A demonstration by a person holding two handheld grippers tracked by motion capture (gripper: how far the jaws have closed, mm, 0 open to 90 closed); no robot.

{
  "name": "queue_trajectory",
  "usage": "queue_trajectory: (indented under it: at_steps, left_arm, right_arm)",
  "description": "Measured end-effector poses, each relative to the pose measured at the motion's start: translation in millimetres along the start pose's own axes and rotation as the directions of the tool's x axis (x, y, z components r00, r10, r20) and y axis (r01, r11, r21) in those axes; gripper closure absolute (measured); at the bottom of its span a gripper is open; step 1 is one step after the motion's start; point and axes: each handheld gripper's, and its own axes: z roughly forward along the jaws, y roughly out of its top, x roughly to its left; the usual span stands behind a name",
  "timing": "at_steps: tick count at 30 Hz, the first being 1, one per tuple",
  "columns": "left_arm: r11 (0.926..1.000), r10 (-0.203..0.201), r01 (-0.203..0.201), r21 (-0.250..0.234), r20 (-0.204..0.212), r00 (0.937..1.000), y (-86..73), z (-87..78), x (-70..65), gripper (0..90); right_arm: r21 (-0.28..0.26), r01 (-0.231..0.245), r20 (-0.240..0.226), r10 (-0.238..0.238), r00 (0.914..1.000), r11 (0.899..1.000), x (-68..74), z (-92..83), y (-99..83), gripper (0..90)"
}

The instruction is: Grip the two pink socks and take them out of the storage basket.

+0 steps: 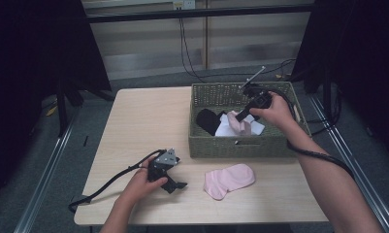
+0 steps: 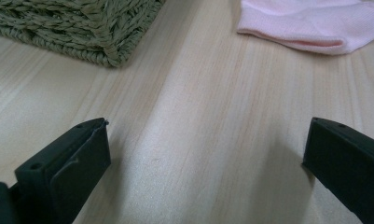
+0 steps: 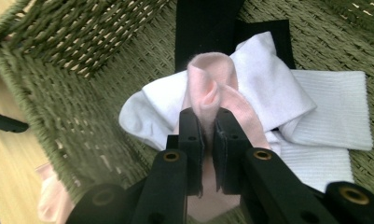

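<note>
A green woven basket (image 1: 240,145) stands at the table's right back. Inside it lie white socks (image 3: 287,107) and a black sock (image 3: 203,28). My right gripper (image 3: 207,121) is shut on a pink sock (image 3: 208,79), lifting it a little above the white ones; from above, the right gripper (image 1: 241,116) reaches into the basket with the pink sock (image 1: 241,127). A second pink sock (image 1: 228,180) lies flat on the table in front of the basket. My left gripper (image 1: 176,184) rests on the table left of that sock, jaws wide open with nothing between them.
The light wooden table (image 1: 143,116) has bare room to the left of the basket. The basket corner (image 2: 105,46) and the pink sock on the table (image 2: 315,25) lie just ahead of the left gripper. Cables trail from both grippers.
</note>
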Motion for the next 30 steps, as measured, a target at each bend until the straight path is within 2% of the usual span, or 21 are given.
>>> queue_trajectory:
  at_steps: [8, 14, 30]
  left_arm:
    - [1.0000, 0.003, -0.003, 0.005, 0.000, 1.0000, 0.1, -0.3, 0.1, 0.0]
    - [1.0000, 0.003, -0.003, 0.005, 0.002, 1.0000, 0.2, -0.3, 0.2, 0.0]
    - [1.0000, 0.002, -0.002, 0.005, -0.001, 1.0000, 0.2, -0.4, 0.0, 0.0]
  right_arm:
    - [-0.009, -0.007, -0.015, 0.007, 0.9999, 1.000, 4.0, -16.1, 0.5, 83.1]
    - [0.002, 0.004, -0.018, -0.004, 0.9998, 1.000, 6.9, -25.3, 1.0, 83.1]
    - [-0.015, 0.040, -0.052, -0.041, 0.9978, 0.999, 22.6, -57.7, 2.4, 83.1]
